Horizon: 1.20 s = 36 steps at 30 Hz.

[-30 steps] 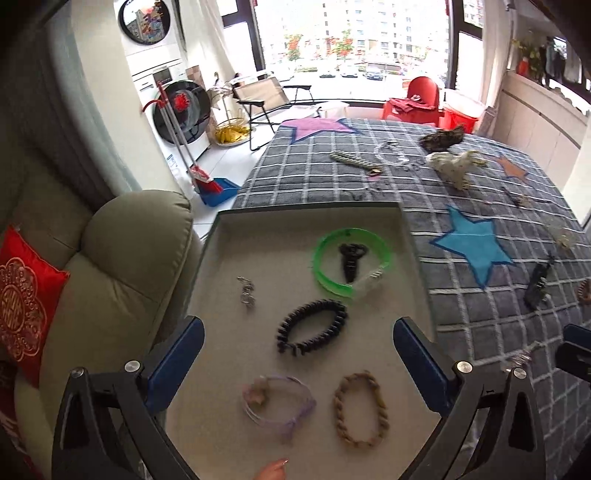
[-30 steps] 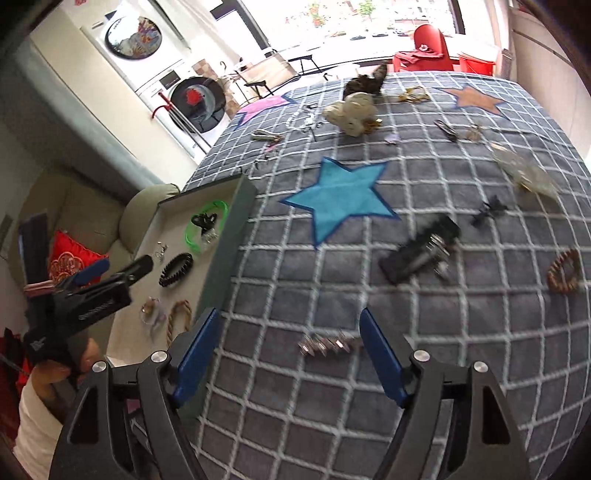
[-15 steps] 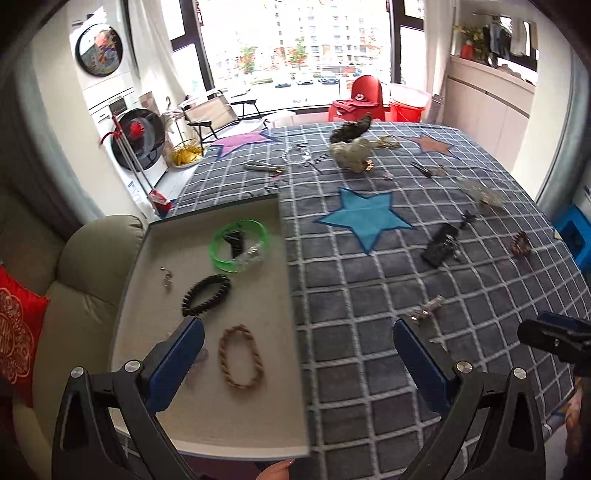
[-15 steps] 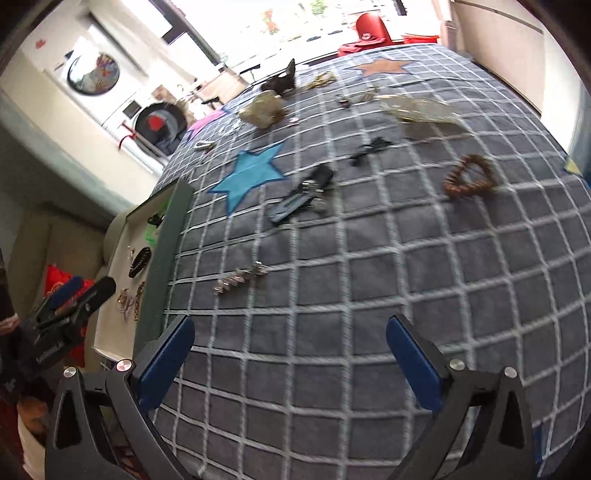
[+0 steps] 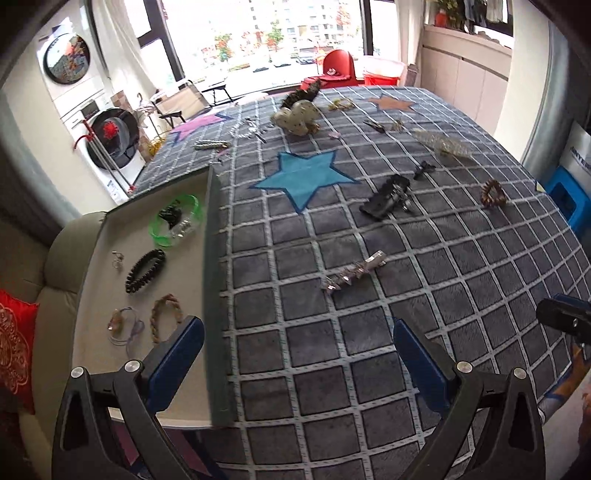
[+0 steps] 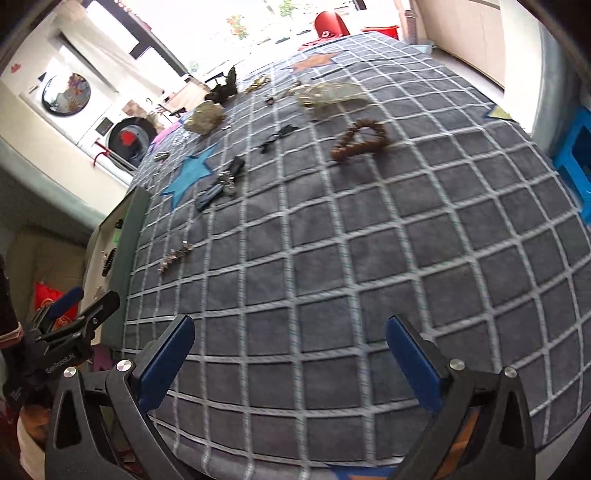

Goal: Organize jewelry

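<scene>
Daylight from tall windows falls across a room with stacked washing machines at ten o'clock and a beige sofa with a red cushion at nine. Filling most of the left wrist view is the surface, covered by a grey checked cloth with a blue star sewn on at twelve o'clock.

At the cloth's nine o'clock edge lies a shallow tray with a dark green wall. Inside it sit a green bangle with a dark clip in it, a black coil bracelet, a braided tan bracelet, a pale lilac band and a small silver earring.

Loose on the cloth, well apart from each other, are a cream heart-shaped box at twelve o'clock, a clear glittery pouch at one, a black hair clip near the centre, a silver crystal barrette just beyond the left claw, and a brown beaded bracelet at two.

The left claw hangs over the tray's wall and the cloth, released, its blue pads wide apart with nothing between them. The right claw is likewise spread wide and empty over bare cloth, the brown beaded bracelet lying ahead of it at twelve o'clock in its own view.
</scene>
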Each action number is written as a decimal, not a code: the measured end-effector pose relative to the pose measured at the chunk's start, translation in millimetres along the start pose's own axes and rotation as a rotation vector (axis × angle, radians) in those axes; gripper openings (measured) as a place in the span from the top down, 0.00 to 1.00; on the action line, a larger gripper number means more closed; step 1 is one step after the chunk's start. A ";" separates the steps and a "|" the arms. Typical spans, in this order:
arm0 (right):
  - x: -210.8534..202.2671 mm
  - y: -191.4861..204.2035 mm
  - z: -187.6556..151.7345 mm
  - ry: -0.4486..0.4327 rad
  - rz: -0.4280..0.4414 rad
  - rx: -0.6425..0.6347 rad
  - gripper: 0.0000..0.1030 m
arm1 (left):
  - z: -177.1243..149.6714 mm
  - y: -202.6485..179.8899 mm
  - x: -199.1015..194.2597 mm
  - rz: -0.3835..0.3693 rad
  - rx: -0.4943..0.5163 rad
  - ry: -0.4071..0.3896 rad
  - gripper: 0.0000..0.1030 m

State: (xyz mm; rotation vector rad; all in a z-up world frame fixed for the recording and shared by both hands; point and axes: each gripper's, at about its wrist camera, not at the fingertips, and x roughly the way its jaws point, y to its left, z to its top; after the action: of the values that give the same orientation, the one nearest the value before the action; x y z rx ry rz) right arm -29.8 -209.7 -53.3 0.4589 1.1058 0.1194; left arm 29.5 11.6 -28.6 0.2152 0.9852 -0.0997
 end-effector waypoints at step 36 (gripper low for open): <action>31.2 -29.5 68.5 -0.033 -0.145 0.012 0.00 | 35.1 -38.4 74.9 -0.041 0.107 0.062 0.00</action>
State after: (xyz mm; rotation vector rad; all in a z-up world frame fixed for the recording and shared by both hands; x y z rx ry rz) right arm 40.8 -246.7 -66.4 0.3894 1.1043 -0.0219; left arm 92.3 -32.7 -77.6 0.2978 1.0472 -0.1846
